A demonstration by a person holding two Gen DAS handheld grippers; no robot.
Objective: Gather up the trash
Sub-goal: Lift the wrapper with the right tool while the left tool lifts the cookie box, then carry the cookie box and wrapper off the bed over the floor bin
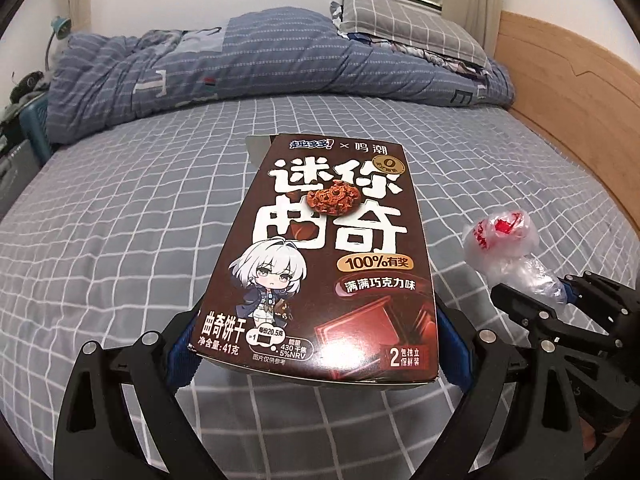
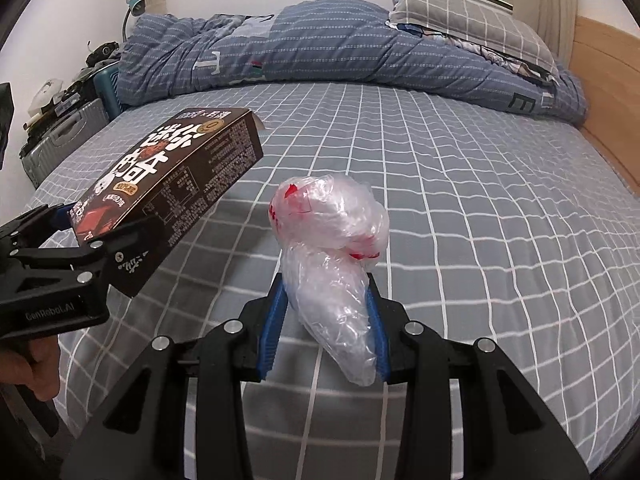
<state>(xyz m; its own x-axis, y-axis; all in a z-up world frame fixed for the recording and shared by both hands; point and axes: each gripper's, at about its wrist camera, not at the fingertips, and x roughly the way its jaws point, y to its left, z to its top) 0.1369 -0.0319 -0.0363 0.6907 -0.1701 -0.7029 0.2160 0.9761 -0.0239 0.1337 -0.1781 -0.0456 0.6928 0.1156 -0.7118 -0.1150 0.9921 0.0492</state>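
A brown cookie box point(image 1: 332, 256) with white lettering and a cartoon figure is lifted above the bed, my left gripper point(image 1: 316, 344) shut on its near end with blue pads on both sides. In the right wrist view the same cookie box point(image 2: 172, 196) hangs tilted at the left, held by the left gripper point(image 2: 100, 248). A crumpled clear plastic bag point(image 2: 332, 264) with red print is clamped between the blue pads of my right gripper point(image 2: 326, 320). From the left wrist view, the plastic bag point(image 1: 504, 248) and right gripper point(image 1: 560, 292) show at the right.
Below lies a bed point(image 1: 120, 220) with a grey checked sheet. A folded blue quilt point(image 1: 240, 60) and a checked pillow point(image 1: 412, 28) lie at the far end. A wooden side board point(image 1: 580, 80) runs along the right. Suitcases and clutter point(image 2: 60, 120) stand left of the bed.
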